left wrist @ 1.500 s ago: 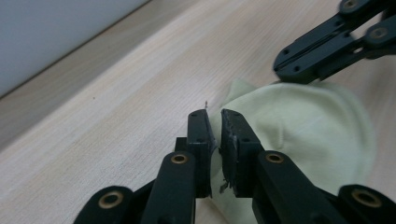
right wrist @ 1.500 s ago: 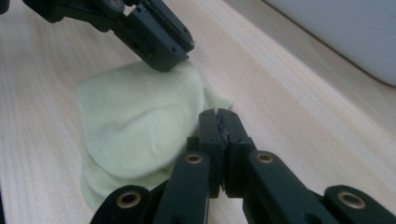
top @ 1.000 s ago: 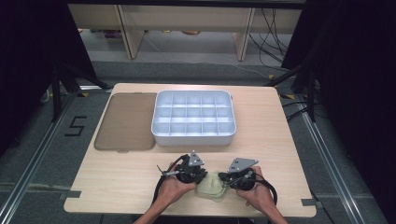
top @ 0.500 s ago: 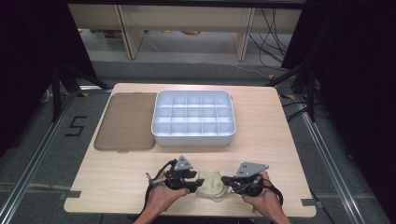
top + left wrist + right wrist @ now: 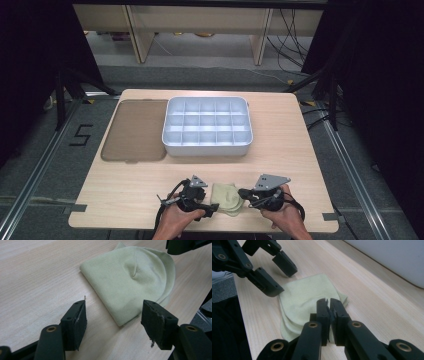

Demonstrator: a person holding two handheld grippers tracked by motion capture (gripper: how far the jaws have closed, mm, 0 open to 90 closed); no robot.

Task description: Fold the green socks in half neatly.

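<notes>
A folded pale green cloth [image 5: 227, 198] lies flat on the wooden table [image 5: 300, 150] near its front edge, between my two grippers. My left gripper [image 5: 211, 207] is at the cloth's left side. Its jaws have just been opening and now stand open, with a corner of the cloth [image 5: 130, 282] lying ahead of them and neither pad touching it. My left gripper [image 5: 113, 315] holds nothing. My right gripper [image 5: 328, 307] is shut, its tips low over the right edge of the cloth [image 5: 307, 297]. I cannot tell whether a layer is pinched. In the high view my right gripper [image 5: 242, 193] meets the cloth's right edge.
A white tray [image 5: 207, 149] with several empty compartments stands in the middle of the table. A flat brown lid [image 5: 135, 130] lies to its left. The table's front edge runs just below both hands, with dark floor around the table.
The left gripper has let go of the cloth, opened wide and drawn back to the left. The cloth has settled flat. The right gripper has hardly moved.
</notes>
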